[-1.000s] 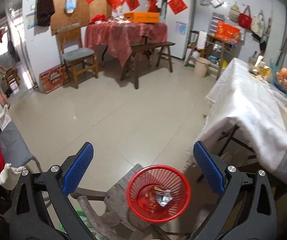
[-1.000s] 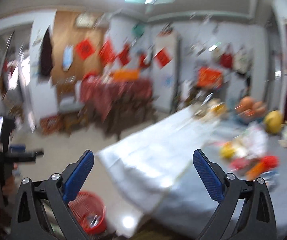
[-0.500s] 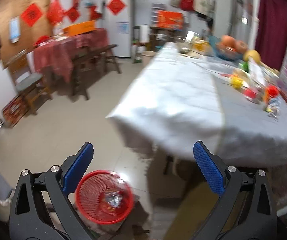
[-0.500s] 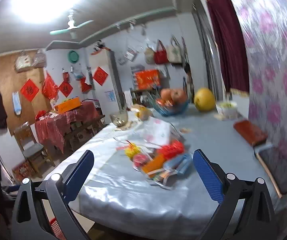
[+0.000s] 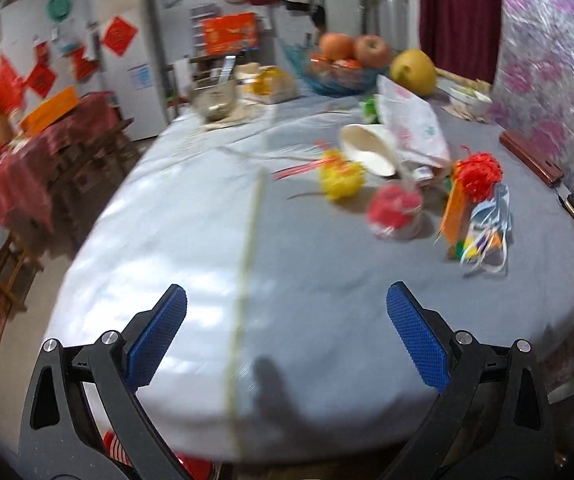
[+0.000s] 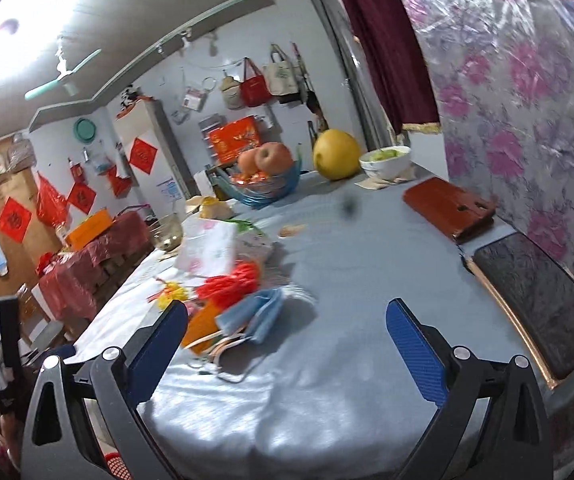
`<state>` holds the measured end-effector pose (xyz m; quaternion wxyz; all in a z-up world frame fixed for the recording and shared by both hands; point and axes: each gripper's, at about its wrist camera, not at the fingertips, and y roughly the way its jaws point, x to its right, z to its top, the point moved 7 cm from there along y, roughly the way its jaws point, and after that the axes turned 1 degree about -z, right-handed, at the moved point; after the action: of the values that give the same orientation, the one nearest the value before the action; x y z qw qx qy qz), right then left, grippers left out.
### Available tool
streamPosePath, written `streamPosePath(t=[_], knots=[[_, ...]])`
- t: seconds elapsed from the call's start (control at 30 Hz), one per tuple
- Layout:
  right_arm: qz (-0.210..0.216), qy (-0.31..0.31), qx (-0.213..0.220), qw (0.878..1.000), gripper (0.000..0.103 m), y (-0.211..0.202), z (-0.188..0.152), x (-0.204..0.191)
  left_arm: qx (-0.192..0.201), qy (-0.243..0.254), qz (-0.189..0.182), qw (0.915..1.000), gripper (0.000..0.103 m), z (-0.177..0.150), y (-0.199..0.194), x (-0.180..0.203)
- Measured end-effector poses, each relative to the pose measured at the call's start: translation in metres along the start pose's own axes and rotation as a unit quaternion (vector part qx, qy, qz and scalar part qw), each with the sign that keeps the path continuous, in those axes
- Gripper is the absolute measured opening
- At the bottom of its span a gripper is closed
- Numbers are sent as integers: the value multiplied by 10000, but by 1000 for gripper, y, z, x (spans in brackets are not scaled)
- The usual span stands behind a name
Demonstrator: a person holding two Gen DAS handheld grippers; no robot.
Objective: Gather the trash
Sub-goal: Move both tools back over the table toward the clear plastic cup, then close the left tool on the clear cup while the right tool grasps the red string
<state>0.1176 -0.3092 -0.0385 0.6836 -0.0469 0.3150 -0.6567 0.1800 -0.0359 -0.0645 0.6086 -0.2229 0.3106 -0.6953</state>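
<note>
Trash lies in a pile on the grey-clothed table (image 5: 207, 248): a tipped white paper cup (image 5: 369, 150), a yellow crumpled wrapper (image 5: 341, 176), a red wrapper (image 5: 395, 206), a red tassel (image 5: 479, 174), a blue face mask (image 5: 491, 210) and an orange packet (image 5: 453, 210). The mask (image 6: 257, 314) and red tassel (image 6: 235, 284) also show in the right wrist view. My left gripper (image 5: 287, 336) is open and empty above the table's near edge. My right gripper (image 6: 287, 340) is open and empty, just right of the mask. A sliver of the red basket (image 5: 115, 450) shows below the table edge.
A blue fruit bowl (image 5: 343, 74), a yellow pomelo (image 5: 413, 72), a white bowl (image 6: 385, 160), a glass bowl (image 5: 215, 100), a red-brown case (image 6: 447, 208) and a dark tray (image 6: 535, 296) sit on the table. A flowered wall (image 6: 527, 100) runs along the right.
Both grippers swung from the floor and red basket up over the table. The trash pile is nearer in both views. Both stayed open and empty.
</note>
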Motion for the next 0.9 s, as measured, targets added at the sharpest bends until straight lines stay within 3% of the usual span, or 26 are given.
streamPosePath(t=[0.23, 0.47, 0.63, 0.8, 0.9], knots=[[-155, 54, -152, 9997, 97, 18, -9, 23, -172, 217, -331, 9991, 96, 39, 50, 41], [-165, 30, -314, 9994, 98, 30, -15, 27, -443, 184, -436, 9979, 96, 50, 86, 52], [-263, -173, -280, 9991, 97, 32, -18, 22, -587, 29, -249, 9980, 96, 43, 90, 30], [-213, -296, -253, 9990, 97, 34, -21, 13, -547, -174, 260, 9980, 96, 19, 73, -26], [-153, -345, -356, 9987, 97, 41, -25, 6, -477, -195, 145, 9986, 96, 17, 68, -32]])
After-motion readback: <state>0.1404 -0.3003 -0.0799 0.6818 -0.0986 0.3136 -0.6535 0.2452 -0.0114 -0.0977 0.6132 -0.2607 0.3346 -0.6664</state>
